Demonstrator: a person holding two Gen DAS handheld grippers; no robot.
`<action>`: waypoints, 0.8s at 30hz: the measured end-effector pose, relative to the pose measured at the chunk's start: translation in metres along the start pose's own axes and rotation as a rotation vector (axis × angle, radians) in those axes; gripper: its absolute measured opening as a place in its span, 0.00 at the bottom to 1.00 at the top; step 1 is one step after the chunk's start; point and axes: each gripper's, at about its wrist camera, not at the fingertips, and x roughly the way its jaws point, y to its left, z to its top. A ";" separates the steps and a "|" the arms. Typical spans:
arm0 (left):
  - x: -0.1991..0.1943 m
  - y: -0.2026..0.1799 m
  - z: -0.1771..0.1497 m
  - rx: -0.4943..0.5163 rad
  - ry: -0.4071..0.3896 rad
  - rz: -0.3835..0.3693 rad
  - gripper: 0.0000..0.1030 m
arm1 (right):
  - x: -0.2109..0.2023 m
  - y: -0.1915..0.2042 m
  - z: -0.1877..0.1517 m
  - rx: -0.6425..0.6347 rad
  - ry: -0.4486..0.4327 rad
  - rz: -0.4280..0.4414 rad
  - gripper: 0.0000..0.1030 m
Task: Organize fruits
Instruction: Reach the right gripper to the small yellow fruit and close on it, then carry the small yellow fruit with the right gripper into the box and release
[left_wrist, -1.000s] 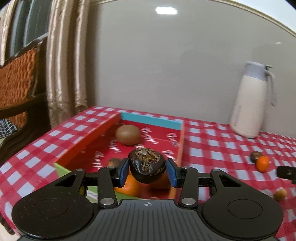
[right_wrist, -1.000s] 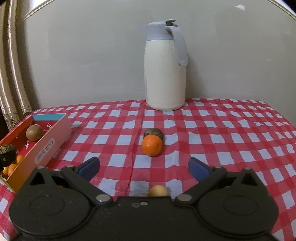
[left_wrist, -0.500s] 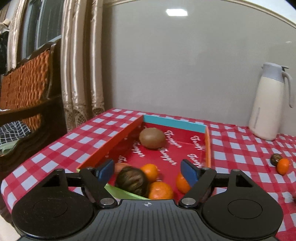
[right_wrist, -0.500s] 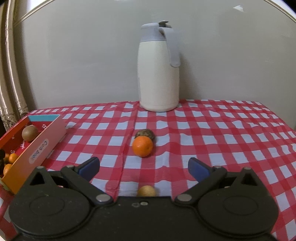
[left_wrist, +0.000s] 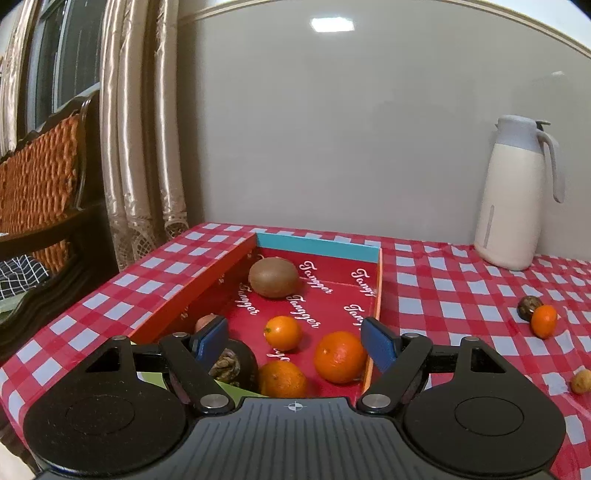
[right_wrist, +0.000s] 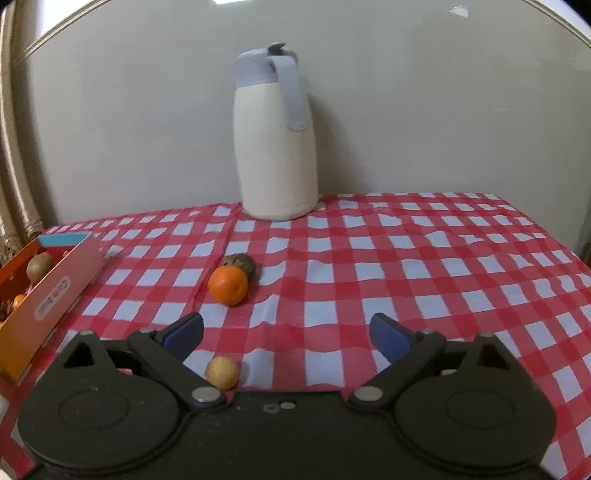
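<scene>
My left gripper (left_wrist: 294, 341) is open and empty above the near end of the red box (left_wrist: 192, 288). In the box lie a kiwi (left_wrist: 273, 277), three oranges (left_wrist: 339, 356), a small brownish fruit (left_wrist: 204, 322) and the dark mangosteen (left_wrist: 232, 363) by my left finger. My right gripper (right_wrist: 287, 338) is open and empty over the tablecloth. An orange (right_wrist: 228, 285) touches a dark brown fruit (right_wrist: 242, 264) ahead of it. A small yellowish fruit (right_wrist: 222, 372) lies close to its left finger. The box (right_wrist: 55, 291) shows at the left.
A white jug (right_wrist: 275, 147) with a grey lid stands at the back of the table against the wall; it also shows in the left wrist view (left_wrist: 515, 195). A wicker chair (left_wrist: 37, 184) and curtains (left_wrist: 140, 129) stand left of the table.
My left gripper opened and let the mangosteen drop into the near end of the box, then drew back. My right gripper shifted right, so the fruits moved left in its view.
</scene>
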 end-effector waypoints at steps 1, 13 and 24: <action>-0.001 -0.001 -0.001 0.007 0.002 -0.001 0.76 | 0.001 0.002 -0.001 -0.005 0.007 0.005 0.88; -0.006 0.008 -0.004 0.015 0.009 0.012 0.76 | 0.020 0.035 -0.016 -0.077 0.113 0.062 0.40; -0.003 0.012 -0.004 0.003 0.009 0.007 0.76 | 0.035 0.039 -0.023 -0.072 0.164 0.066 0.27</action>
